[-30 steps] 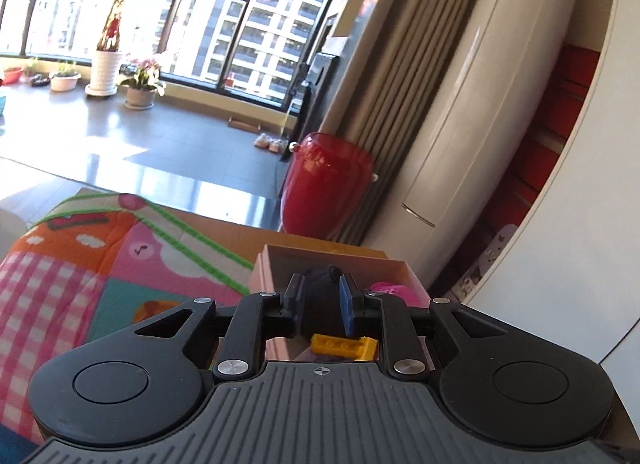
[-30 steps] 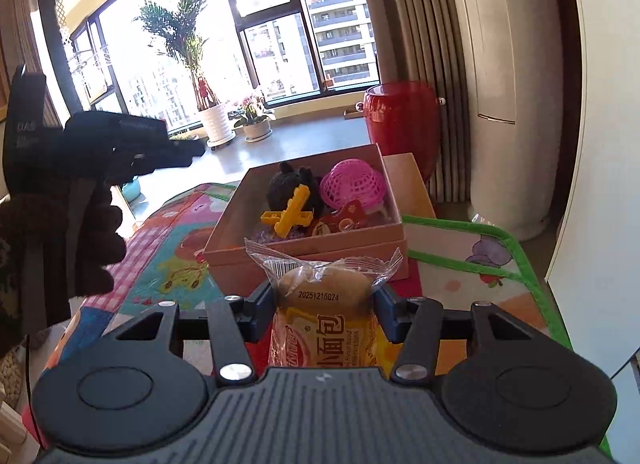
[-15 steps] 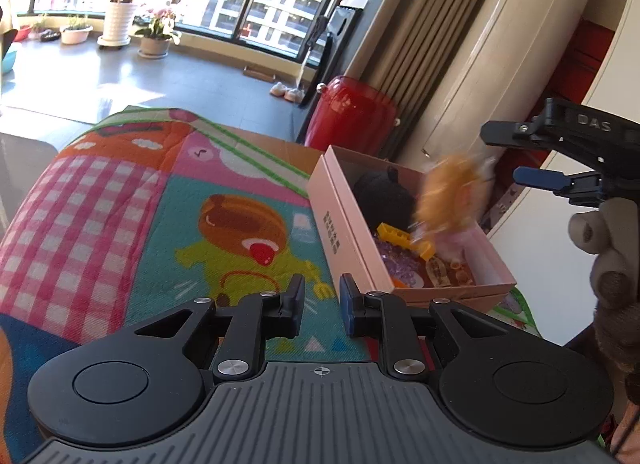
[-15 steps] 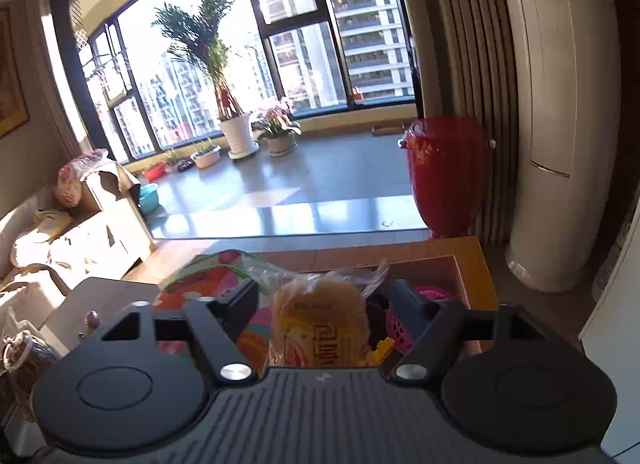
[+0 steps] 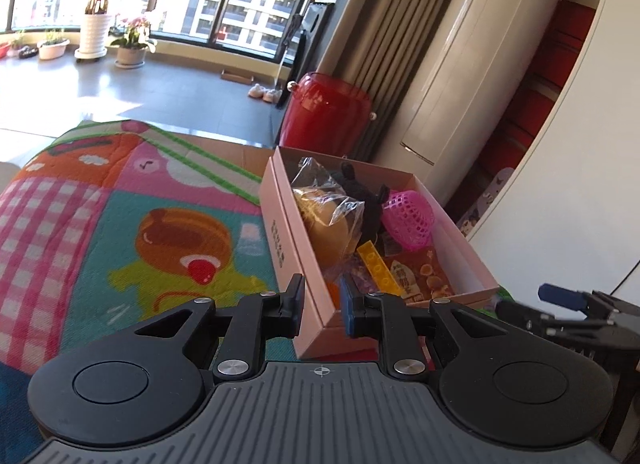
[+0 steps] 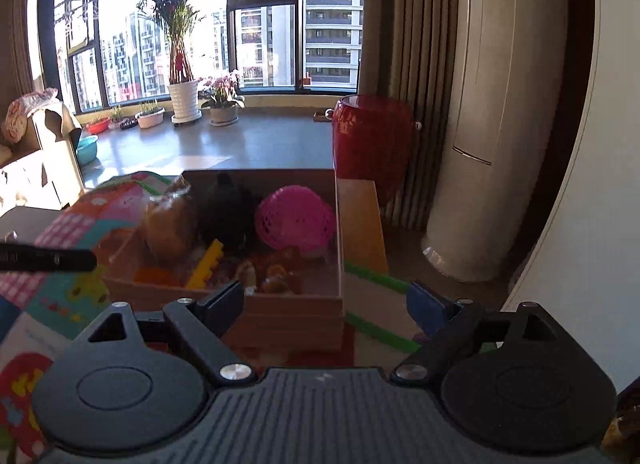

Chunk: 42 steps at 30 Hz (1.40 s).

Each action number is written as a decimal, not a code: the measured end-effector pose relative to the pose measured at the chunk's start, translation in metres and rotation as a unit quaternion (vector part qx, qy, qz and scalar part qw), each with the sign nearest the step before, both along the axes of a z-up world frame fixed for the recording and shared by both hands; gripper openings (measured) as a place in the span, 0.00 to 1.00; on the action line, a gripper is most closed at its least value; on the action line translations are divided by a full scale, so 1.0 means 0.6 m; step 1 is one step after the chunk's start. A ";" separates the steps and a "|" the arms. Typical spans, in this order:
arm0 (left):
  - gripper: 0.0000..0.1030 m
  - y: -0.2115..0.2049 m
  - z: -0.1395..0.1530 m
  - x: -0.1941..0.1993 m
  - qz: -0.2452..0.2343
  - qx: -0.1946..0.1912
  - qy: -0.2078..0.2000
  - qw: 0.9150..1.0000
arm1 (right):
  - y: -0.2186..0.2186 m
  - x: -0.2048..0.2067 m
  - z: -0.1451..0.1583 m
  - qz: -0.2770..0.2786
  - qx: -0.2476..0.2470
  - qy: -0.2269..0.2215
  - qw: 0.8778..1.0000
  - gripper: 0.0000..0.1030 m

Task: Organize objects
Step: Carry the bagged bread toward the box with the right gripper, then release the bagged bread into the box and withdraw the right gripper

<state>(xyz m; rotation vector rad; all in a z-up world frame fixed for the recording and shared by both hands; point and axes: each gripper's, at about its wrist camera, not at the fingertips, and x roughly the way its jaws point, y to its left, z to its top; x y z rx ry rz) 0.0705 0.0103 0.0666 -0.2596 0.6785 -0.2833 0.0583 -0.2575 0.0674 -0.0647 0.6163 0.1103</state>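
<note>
Right tongs [image 6: 326, 302] spread wide and holding nothing, hovering just short of the pink box [image 6: 296, 310] at its near wall, presumably because the load is already delivered. Left tongs [image 5: 322, 306] parted only narrowly, empty too, straddling the box's near corner without clamping it, perhaps ready to steady the carton. Inside the box, toward 10 o'clock in the right view, lies the wrapped bun [image 6: 170, 222], tilted against the left wall, its clear wrapper [image 5: 340, 204] sticking up where it leans on the black plush toy [image 6: 228, 210] at 12 o'clock. At 1 o'clock sits the pink mesh ball [image 6: 296, 218]; nearer, at 6 o'clock within the box, rest the yellow brick [image 6: 204, 264] and a snack packet [image 5: 420, 274], all gathered in one container as sorting demands. Beneath the box spreads a colourful cartoon mat [image 5: 120, 216] over the desk. Beyond, at 1 o'clock, stands a red stool [image 6: 372, 140] by the curtain [image 6: 408, 64].
</note>
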 end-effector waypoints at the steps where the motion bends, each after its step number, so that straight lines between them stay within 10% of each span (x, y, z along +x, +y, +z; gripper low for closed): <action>1: 0.20 -0.008 -0.001 0.007 0.002 0.011 -0.003 1.000 | 0.000 -0.001 -0.014 -0.002 -0.014 0.005 1.000 0.86; 5: 0.20 -0.029 -0.020 0.041 0.009 0.039 0.021 0.999 | 0.010 0.006 -0.060 0.017 -0.038 0.032 0.999 0.86; 10: 0.66 -0.021 -0.044 0.064 0.019 0.086 0.020 0.996 | 0.026 0.049 -0.066 0.022 -0.018 0.042 0.999 0.86; 13: 0.75 0.013 -0.045 0.075 0.045 0.112 -0.006 0.993 | 0.051 0.073 -0.063 0.041 -0.010 0.056 0.998 0.86; 24: 0.87 0.130 -0.041 0.129 0.101 0.097 -0.020 0.990 | 0.182 0.140 -0.068 0.039 -0.021 0.023 0.999 0.86; 31: 0.82 0.106 -0.003 0.006 0.083 0.090 -0.070 0.990 | 0.152 0.058 -0.082 0.006 0.061 0.052 0.997 1.00; 42: 0.81 0.049 -0.090 -0.071 0.081 0.152 -0.017 0.985 | 0.186 -0.002 -0.122 0.006 0.005 0.075 0.997 1.00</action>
